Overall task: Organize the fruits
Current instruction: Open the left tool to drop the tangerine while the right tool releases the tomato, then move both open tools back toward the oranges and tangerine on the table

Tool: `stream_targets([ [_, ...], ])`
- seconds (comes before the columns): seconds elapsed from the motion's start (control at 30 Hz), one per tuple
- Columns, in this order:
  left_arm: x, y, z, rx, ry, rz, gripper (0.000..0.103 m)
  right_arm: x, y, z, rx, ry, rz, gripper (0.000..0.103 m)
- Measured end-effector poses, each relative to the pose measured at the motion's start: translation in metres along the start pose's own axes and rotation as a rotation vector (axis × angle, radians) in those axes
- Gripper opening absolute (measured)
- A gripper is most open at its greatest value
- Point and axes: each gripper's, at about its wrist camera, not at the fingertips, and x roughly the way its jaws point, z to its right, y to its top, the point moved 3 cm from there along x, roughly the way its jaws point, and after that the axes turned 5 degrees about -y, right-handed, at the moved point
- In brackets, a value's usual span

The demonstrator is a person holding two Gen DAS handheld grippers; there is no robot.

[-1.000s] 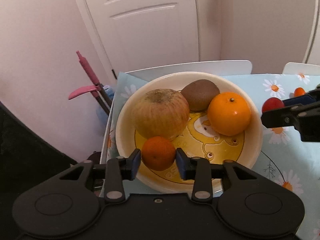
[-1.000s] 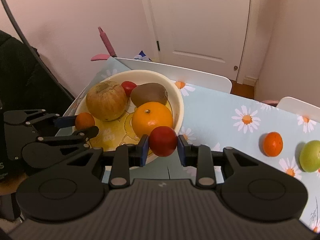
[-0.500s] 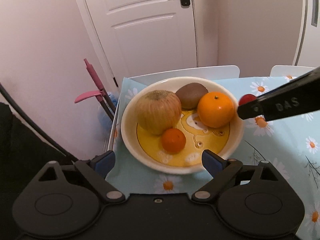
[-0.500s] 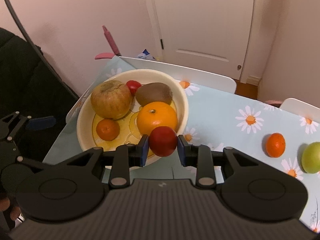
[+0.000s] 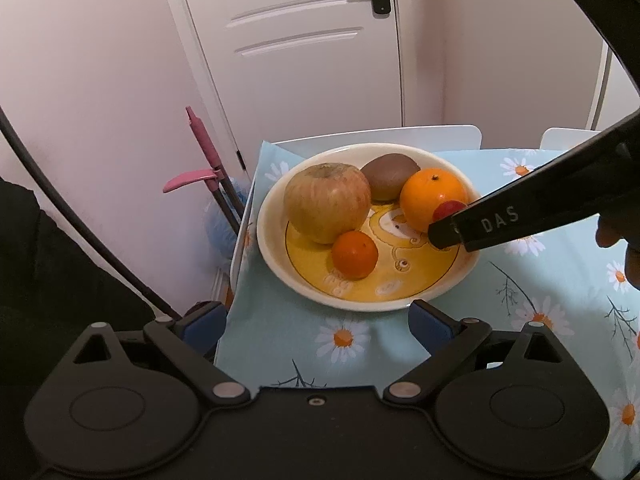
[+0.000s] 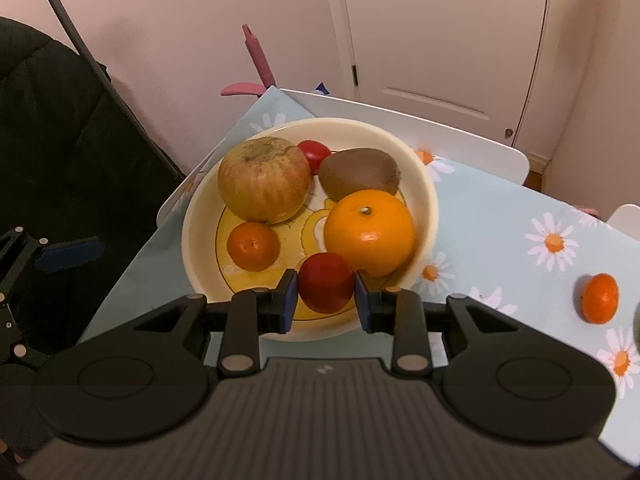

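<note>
Carrying the small red fruit (image 6: 326, 288) clamped in our right claw (image 6: 326, 294) over the bowl's (image 6: 428, 200) near rim, we are needing to lower and release it beside the orange (image 6: 368, 232), our left claw (image 5: 316, 326) hanging apart at the desk's (image 5: 280, 340) near edge.

Both wrist views, close above bowl (image 5: 280, 208)

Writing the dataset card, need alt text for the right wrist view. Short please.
The right tongs grip a small red fruit over the near rim of a cream bowl holding an apple, kiwi, orange, mandarin and another red fruit. A second mandarin lies on the daisy tablecloth.
</note>
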Motion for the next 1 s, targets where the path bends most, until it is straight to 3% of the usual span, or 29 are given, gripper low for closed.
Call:
stream_targets([
  [0.23,0.000,-0.006,-0.005,-0.019,-0.011,-0.002,0.100,0.000,0.001,-0.008,-0.017,0.010,0.011,0.047],
  [0.27,0.000,-0.006,-0.005,-0.019,-0.010,-0.003,0.100,-0.003,0.001,-0.009,-0.018,0.012,0.024,0.053],
  [0.3,0.000,-0.007,-0.006,-0.020,-0.009,-0.003,0.100,-0.005,0.001,-0.011,-0.019,0.011,0.037,0.073],
  [0.37,-0.001,-0.007,-0.007,-0.023,-0.008,-0.003,0.100,-0.013,0.000,-0.012,-0.008,-0.008,0.076,0.101],
  [1.0,-0.027,0.011,-0.003,-0.016,-0.032,0.069,0.100,-0.079,-0.012,0.014,0.098,-0.117,0.144,0.103],
])
